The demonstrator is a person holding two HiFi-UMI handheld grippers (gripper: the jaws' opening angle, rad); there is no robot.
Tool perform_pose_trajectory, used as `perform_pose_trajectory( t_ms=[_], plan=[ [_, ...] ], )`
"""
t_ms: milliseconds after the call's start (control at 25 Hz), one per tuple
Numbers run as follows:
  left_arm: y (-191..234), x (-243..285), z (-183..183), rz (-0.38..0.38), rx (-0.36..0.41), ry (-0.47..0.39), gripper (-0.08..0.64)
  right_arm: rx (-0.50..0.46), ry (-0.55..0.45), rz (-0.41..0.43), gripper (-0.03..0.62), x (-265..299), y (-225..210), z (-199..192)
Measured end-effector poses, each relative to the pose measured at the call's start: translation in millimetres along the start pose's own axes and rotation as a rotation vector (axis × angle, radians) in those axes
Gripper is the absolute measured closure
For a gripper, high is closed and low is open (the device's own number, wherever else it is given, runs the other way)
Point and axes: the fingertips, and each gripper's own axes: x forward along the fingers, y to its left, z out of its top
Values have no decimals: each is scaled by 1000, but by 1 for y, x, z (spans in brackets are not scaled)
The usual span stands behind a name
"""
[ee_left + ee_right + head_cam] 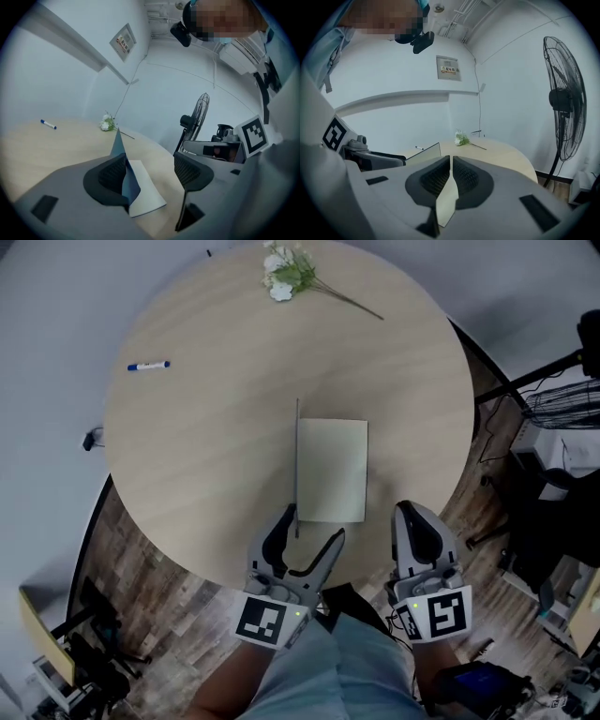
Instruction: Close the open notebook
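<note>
**benchguy:** So where's the open notebook with the pale cream page [332, 470] right now?

**tabletop_tom:** It's lying flat on the round light-wood tabletop [206, 446], just ahead of the left tool [311, 524] and ahead-left of the right tool [410, 512]. Its thin dark cover [129, 180] stands pretty much upright off the spine side.

**benchguy:** Is either tool grabbing it?

**tabletop_tom:** Nope. The left tool is released, jaws wide apart. The cover stands inside the gap, right against its left jaw, and the other jaw is well clear of it. The right tool is clenched with nothing in it, hanging near the tabletop's near edge.

**benchguy:** Anything else up there?

**tabletop_tom:** A blue-capped marker pen [148, 365] far ahead-left of the left tool, and a white flower sprig [286, 276] way out front.
</note>
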Motion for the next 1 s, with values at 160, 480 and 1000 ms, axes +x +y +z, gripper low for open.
perform_pose_trajectory(
  t_ms=[160, 480, 1000],
  plan=[
    [-22, 13, 1, -55, 5, 16, 225, 19, -12, -33, 541, -19, -13, -1],
    [-50, 42, -20, -131, 37, 90, 225, 57, -7, -134, 541, -48, -49, -18],
    [-56, 92, -70, -157, 72, 246, 225, 164, 62, -245, 541, -66, -91, -78]
  ],
)
